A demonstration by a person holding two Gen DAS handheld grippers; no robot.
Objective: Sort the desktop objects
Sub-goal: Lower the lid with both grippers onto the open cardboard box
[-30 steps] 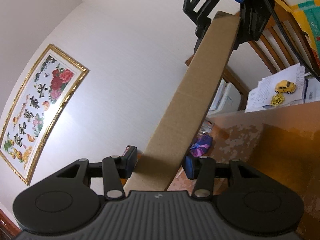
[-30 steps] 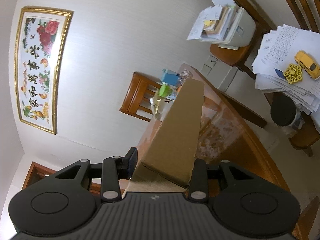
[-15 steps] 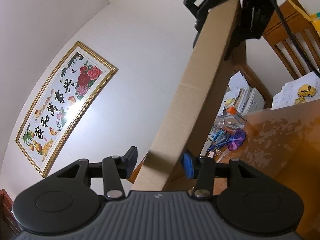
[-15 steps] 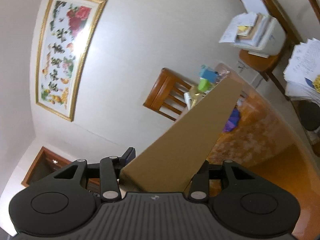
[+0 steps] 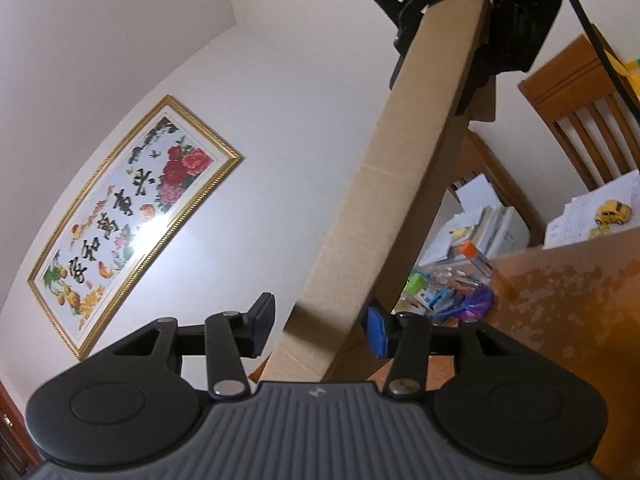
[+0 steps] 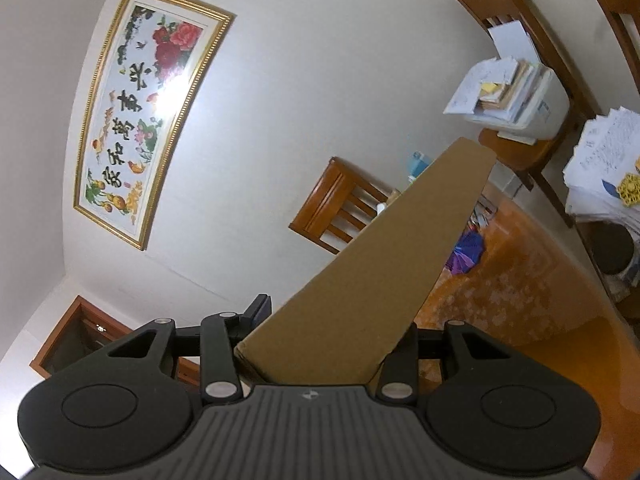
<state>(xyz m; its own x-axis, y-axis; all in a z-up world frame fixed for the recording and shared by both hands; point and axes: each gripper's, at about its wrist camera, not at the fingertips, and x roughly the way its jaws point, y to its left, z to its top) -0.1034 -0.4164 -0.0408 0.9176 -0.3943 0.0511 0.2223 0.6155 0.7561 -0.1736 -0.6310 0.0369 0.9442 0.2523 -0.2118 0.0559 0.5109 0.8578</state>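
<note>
A long brown cardboard box (image 5: 400, 184) hangs in the air above the orange-brown table (image 5: 560, 320), held at both ends. My left gripper (image 5: 320, 326) is shut on its near edge, the blue pad (image 5: 374, 332) against the cardboard. At the top of the left wrist view my right gripper (image 5: 472, 4) clamps the far end. In the right wrist view the box (image 6: 380, 272) fills the gap between my right gripper's (image 6: 332, 320) fingers, which are shut on it. Loose desktop items lie below: a purple object (image 5: 478, 300) and mixed stationery (image 5: 440, 288).
A yellow toy car (image 5: 614, 212) sits on stacked papers (image 6: 604, 152) beyond the table (image 6: 520, 300). Wooden chairs (image 6: 340, 204) stand around it, one bearing a white bin of papers (image 6: 520, 100). A framed flower picture (image 5: 132, 216) hangs on the wall. A hand shows at the top right.
Both grippers have lifted the box higher and swung it; the table and its clutter sit lower in both views. The grips on the box look the same.
</note>
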